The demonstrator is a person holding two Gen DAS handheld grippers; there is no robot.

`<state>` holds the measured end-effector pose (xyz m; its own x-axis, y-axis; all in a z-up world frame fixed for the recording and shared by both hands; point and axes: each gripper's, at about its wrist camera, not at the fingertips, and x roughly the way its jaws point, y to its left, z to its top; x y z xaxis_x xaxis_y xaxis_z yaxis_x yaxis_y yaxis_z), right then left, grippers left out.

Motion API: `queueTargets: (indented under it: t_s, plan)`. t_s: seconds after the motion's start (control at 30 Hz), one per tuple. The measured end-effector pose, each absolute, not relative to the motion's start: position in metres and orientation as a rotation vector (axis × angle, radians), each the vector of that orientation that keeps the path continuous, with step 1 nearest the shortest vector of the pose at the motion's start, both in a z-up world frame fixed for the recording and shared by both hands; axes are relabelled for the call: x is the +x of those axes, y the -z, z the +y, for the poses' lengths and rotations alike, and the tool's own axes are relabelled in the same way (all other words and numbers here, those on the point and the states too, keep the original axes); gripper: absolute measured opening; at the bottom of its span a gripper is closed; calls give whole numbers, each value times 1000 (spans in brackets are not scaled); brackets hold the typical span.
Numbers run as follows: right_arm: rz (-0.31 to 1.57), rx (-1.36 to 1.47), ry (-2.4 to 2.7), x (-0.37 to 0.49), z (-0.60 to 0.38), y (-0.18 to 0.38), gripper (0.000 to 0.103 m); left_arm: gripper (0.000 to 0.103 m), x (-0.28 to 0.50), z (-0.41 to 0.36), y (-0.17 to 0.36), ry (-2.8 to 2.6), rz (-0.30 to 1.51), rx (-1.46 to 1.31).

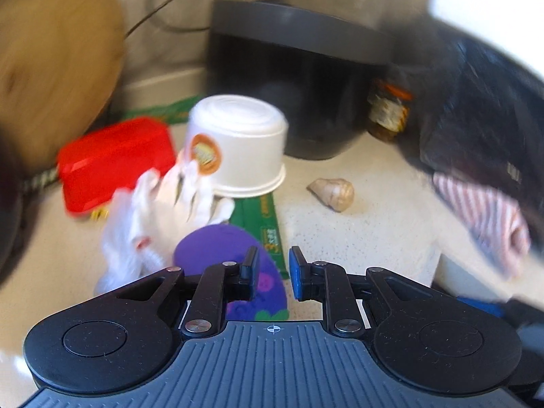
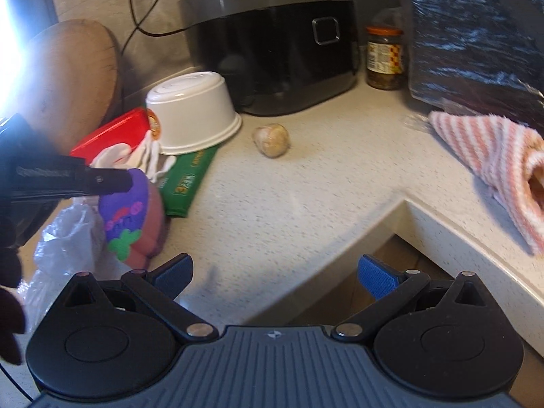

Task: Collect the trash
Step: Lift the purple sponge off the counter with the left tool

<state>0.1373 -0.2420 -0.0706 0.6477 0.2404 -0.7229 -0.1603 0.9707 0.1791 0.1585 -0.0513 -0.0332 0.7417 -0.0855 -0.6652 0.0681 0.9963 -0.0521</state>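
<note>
We record: speckled matt stone-look countertop [image 2: 306,183]; glossy black plastic rice cooker [image 2: 272,44]; striped terry cloth [image 2: 493,163]; smooth white plastic bowl [image 2: 193,115]; wooden board [image 2: 68,78].

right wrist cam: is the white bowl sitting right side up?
No, the white bowl is upside down, with its flat base facing up and its rim resting partly on the green packet.

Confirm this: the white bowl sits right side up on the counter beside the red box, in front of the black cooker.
Not quite. The white bowl is upside down, its flat base facing up, as the right wrist view shows. It does sit on the counter beside the red box, in front of the black cooker.
</note>
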Motion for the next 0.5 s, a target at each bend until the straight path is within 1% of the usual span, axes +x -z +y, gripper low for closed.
queueTargets:
  t_s: [0.03, 0.1, 0.23, 0.33, 0.5]
  plan:
    - [840, 103, -223, 137, -243, 72, 103, 22, 158, -60, 38, 92, 728, 46]
    - [843, 104, -216, 136, -245, 73, 103, 26, 156, -73, 51, 89, 730, 172]
    - [855, 118, -212, 134, -247, 77, 103, 27, 141, -68, 61, 68, 725, 262]
    - [871, 129, -214, 134, -246, 81, 103, 28, 131, -54, 61, 50, 739, 262]
    - [876, 131, -229, 131, -241, 81, 103, 27, 115, -29, 47, 43, 697, 144]
